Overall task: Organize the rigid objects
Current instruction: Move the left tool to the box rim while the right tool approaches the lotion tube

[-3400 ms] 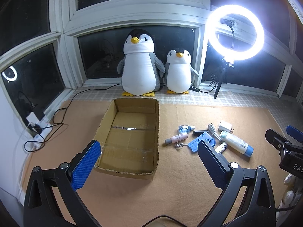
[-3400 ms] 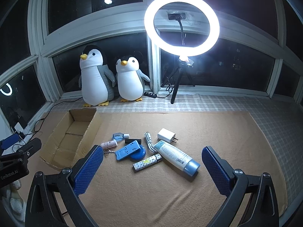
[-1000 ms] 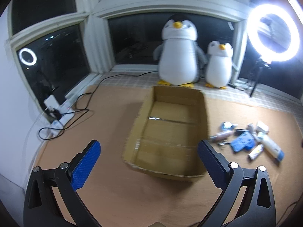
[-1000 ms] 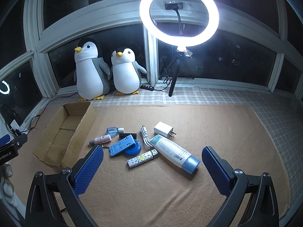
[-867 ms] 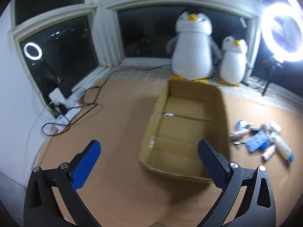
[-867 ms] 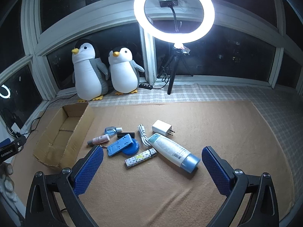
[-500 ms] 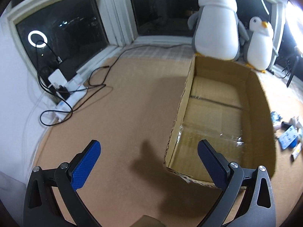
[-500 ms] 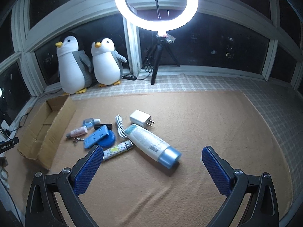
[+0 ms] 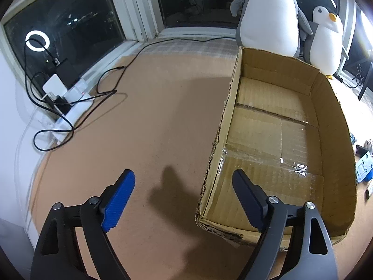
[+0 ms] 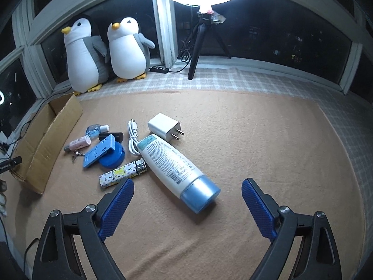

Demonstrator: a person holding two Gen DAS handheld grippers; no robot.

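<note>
An empty cardboard box lies on the tan mat. Its left wall stands between the fingers of my left gripper, whose jaws are closing without touching it. In the right wrist view a white bottle with a blue cap lies slantwise. Its cap end sits between the fingers of my right gripper, whose jaws are closing with the pads clear of it. Around the bottle lie a white charger, a white cable, a patterned lighter, a blue lid and a pink tube.
Two plush penguins stand on the checked sill behind the box. A ring light's tripod stands at the back. A power strip with black cables lies at the mat's left edge.
Both grippers have sunk toward the mat and their jaws have narrowed. The left one swung left to the box's near left wall; the right one drew close over the bottle.
</note>
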